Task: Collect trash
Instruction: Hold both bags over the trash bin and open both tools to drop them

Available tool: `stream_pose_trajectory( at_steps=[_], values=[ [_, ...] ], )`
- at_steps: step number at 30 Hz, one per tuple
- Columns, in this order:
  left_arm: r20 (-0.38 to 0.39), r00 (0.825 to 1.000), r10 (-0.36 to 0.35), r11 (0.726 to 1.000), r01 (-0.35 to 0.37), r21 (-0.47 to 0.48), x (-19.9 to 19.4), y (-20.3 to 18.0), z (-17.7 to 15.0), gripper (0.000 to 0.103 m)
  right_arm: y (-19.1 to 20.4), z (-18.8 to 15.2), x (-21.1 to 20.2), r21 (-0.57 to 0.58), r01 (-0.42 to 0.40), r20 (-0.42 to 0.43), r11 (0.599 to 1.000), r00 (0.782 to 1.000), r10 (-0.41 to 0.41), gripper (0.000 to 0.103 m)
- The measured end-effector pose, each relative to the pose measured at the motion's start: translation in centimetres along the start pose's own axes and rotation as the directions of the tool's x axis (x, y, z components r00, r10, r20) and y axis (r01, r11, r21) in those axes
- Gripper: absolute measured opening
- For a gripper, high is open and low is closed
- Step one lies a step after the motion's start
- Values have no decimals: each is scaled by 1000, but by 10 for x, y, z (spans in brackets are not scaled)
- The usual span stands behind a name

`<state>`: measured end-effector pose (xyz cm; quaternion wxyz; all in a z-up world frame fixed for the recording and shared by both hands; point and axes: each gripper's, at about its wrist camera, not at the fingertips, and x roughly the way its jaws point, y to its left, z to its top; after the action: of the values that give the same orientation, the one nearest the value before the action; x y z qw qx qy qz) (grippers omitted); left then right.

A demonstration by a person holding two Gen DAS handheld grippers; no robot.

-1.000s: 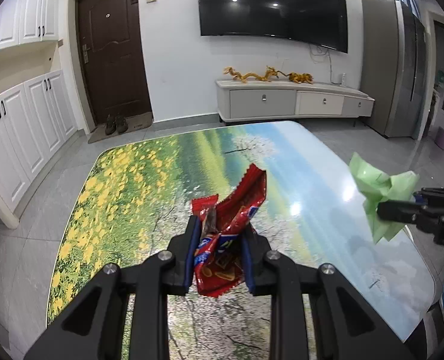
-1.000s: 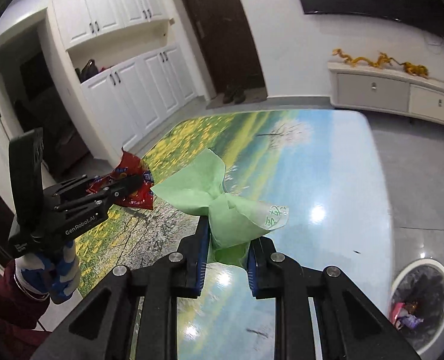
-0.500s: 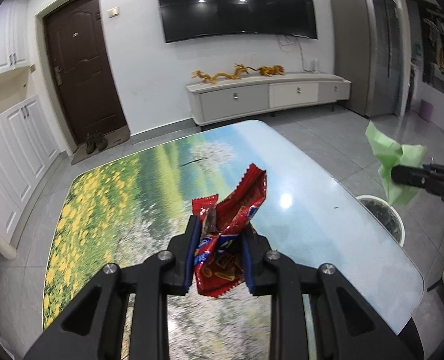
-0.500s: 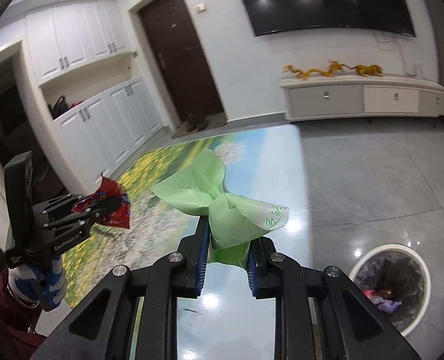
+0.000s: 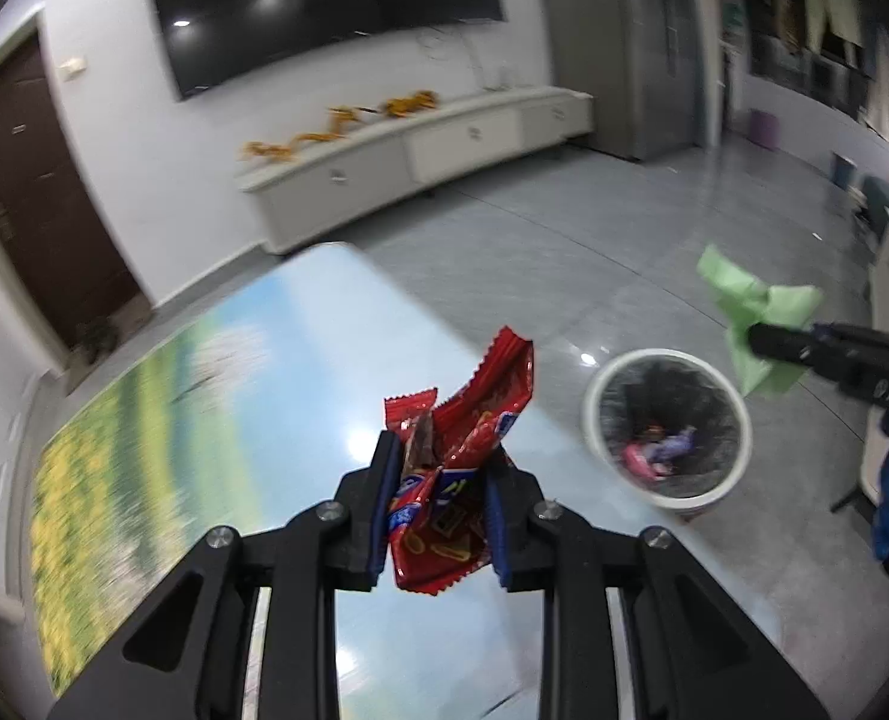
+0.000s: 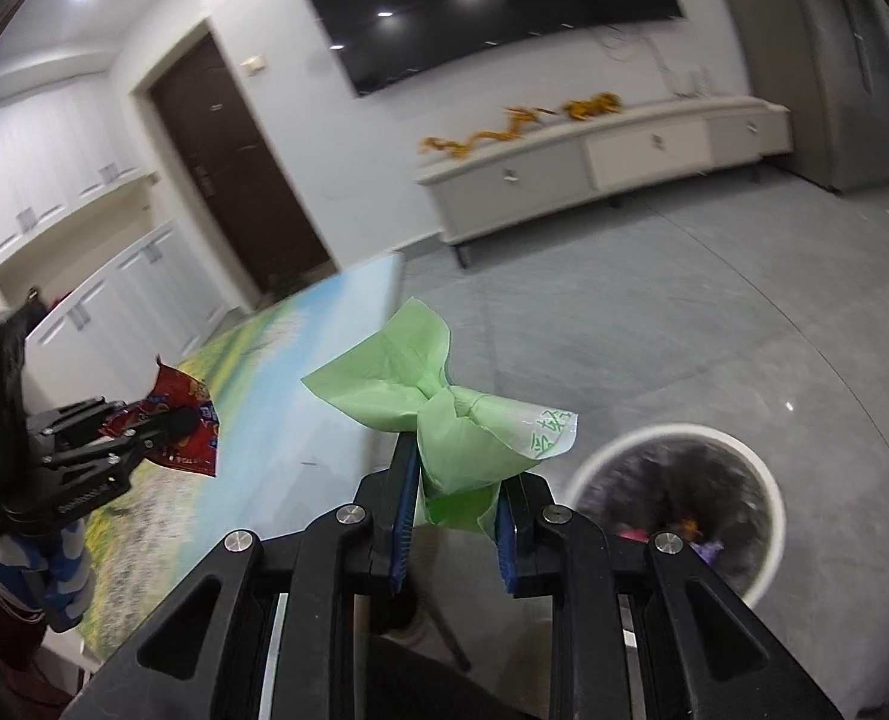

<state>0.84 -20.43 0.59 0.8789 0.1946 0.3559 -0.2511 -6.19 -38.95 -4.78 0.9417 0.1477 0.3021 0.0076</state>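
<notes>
Red snack wrapper (image 5: 459, 468) sits clamped in the left gripper (image 5: 441, 510) above the landscape-printed table (image 5: 252, 396). Crumpled green bag (image 6: 444, 420) is pinched in the right gripper (image 6: 453, 531), beyond the table edge. A white trash bin (image 6: 678, 504) with litter stands on the grey floor below, nothing blocking it.

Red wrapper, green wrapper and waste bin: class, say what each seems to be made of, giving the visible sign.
Red wrapper: likely glossy plastic or foil film; it shines, crinkles and has a zigzag-cut edge.
Green wrapper: seemingly thin matt plastic, perhaps paper; soft folds, and a clearer printed corner.
Waste bin: probably white plastic, judging by its smooth rim; the dark wrinkled inside looks like a liner bag.
</notes>
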Motion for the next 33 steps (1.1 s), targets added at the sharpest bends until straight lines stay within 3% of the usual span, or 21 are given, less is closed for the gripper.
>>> stream_pose_trajectory(
  at_steps=[5,10,17,19,23,30,33],
  values=[
    [-47,996,-81,994,84,70,47,-54,34,27,-60,-8,21,95,93,-46,991,995,-89,23],
    [-122,979,-165,980,177,96,103,-107,61,27,-101,-18,49,149,160,-111,976,983,-144,26],
    [-222,935,-278,955,294,41,160,-146,78,33,-143,-27,88,201,217,-193,955,965,-179,36],
    [-236,922,-308,947,320,13,168,-150,79,43,-150,-27,95,214,236,-203,948,960,-193,45],
    [-242,903,-354,933,359,-22,178,-156,84,48,-160,-33,92,232,253,-206,939,956,-206,46],
    [-215,914,-343,938,343,-40,162,-147,83,49,-157,-31,77,234,281,-186,931,953,-241,49],
    [-186,925,-332,943,326,-61,145,-138,80,56,-145,-25,65,219,291,-163,931,952,-259,51]
  ],
)
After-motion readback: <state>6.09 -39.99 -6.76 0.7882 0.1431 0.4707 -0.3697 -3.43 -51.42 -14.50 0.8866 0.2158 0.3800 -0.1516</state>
